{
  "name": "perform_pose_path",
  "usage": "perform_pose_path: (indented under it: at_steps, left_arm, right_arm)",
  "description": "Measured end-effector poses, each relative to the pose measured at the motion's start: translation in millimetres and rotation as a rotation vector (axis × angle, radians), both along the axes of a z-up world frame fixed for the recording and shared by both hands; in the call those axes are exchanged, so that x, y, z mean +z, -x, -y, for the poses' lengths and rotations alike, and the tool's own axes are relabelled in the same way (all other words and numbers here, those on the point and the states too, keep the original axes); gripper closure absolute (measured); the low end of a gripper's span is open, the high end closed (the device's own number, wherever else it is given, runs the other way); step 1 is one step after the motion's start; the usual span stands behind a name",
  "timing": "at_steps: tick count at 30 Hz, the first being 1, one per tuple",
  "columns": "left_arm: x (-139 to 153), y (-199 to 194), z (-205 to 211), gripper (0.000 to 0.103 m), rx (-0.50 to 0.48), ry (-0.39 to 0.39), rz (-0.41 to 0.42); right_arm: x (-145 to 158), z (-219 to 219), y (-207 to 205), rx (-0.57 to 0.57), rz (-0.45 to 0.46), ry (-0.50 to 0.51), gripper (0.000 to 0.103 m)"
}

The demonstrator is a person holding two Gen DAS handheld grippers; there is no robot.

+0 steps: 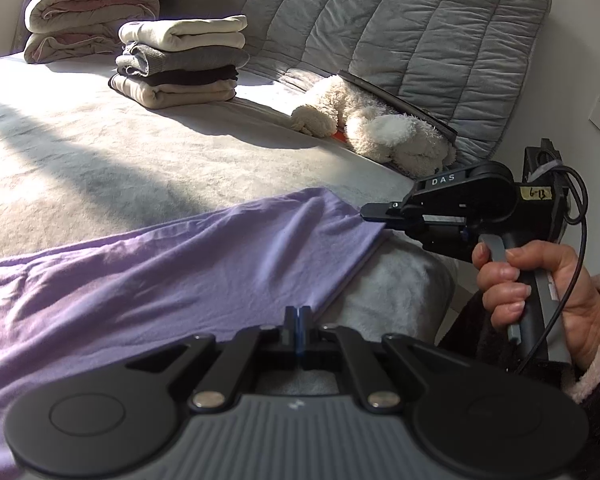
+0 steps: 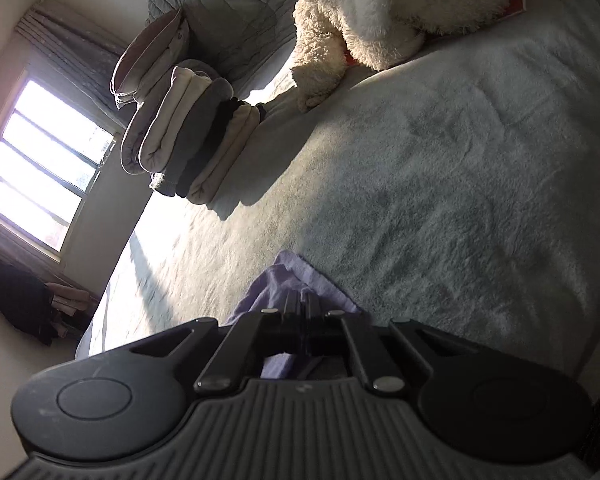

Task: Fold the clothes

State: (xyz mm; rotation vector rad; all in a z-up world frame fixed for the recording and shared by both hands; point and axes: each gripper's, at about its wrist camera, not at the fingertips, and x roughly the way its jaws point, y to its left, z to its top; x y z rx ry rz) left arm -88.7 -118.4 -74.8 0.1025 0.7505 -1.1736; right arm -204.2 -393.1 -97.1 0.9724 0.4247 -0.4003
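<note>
A lilac garment (image 1: 148, 280) lies stretched across the near part of the bed. My left gripper (image 1: 298, 314) is shut on its near hem. My right gripper (image 1: 366, 212), held in a hand at the right, is shut on the hem's far corner and lifts it slightly. In the right wrist view the right gripper (image 2: 301, 300) is shut with lilac cloth (image 2: 296, 270) bunched around its fingertips. A stack of folded clothes (image 1: 180, 62) stands at the back of the bed and also shows in the right wrist view (image 2: 196, 144).
The bed has a pale fuzzy cover (image 1: 100, 152). A white plush toy (image 1: 376, 128) lies against the grey quilted headboard (image 1: 400, 28). Folded duvets (image 1: 88, 12) sit at the back left. A window (image 2: 40, 160) is beyond the bed. The bed's right edge (image 1: 444, 280) is beside the right gripper.
</note>
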Motion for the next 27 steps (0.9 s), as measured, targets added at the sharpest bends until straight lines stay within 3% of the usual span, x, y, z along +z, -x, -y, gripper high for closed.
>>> perform_pose_path:
  at_steps: [4,8,9,10,14,15,16,18,23,27]
  left_arm:
    - [-2.5,1.3,2.1,0.103,-0.012,-0.007,-0.004]
    - [-5.7,1.5,3.7,0.103,-0.024,-0.019,-0.015]
    - [-4.9,0.8,3.0,0.103,-0.028,-0.014,-0.026]
    - [-4.1,0.1,2.3,0.101,-0.031,-0.008,-0.037]
    - [4.0,-3.9,-3.6,0.086,-0.014,0.018,-0.036]
    - [6.8,-6.2,-6.3,0.083,0.002,0.026,-0.032]
    - [9.5,-9.7,-9.9,0.082,0.021,0.035,-0.032]
    - [14.4,-16.5,-17.1,0.077,0.06,0.052,-0.031]
    - [20.1,-44.9,-48.8,0.075,0.224,0.068,-0.016]
    - [26.7,-76.8,-86.6,0.075,0.414,0.08,0.001]
  right_arm:
    - [-0.5,1.8,7.1,-0.02,-0.042,0.119,0.101]
    - [-0.7,5.8,12.8,-0.025,-0.064,0.163,0.102]
    - [3.2,5.0,12.6,-0.021,-0.064,0.178,0.1]
    - [5.7,4.7,12.2,-0.011,-0.061,0.188,0.091]
    - [22.1,0.7,-4.4,0.074,-0.058,0.27,0.088]
    - [24.8,-0.8,-9.6,0.099,-0.059,0.29,0.082]
    - [27.4,-2.4,-14.7,0.124,-0.06,0.311,0.067]
    - [29.5,-7.5,-22.9,0.168,-0.062,0.369,0.057]
    - [22.7,-17.3,-47.5,0.269,-0.099,0.472,0.059]
    - [14.7,-26.0,-62.2,0.326,-0.129,0.561,0.065]
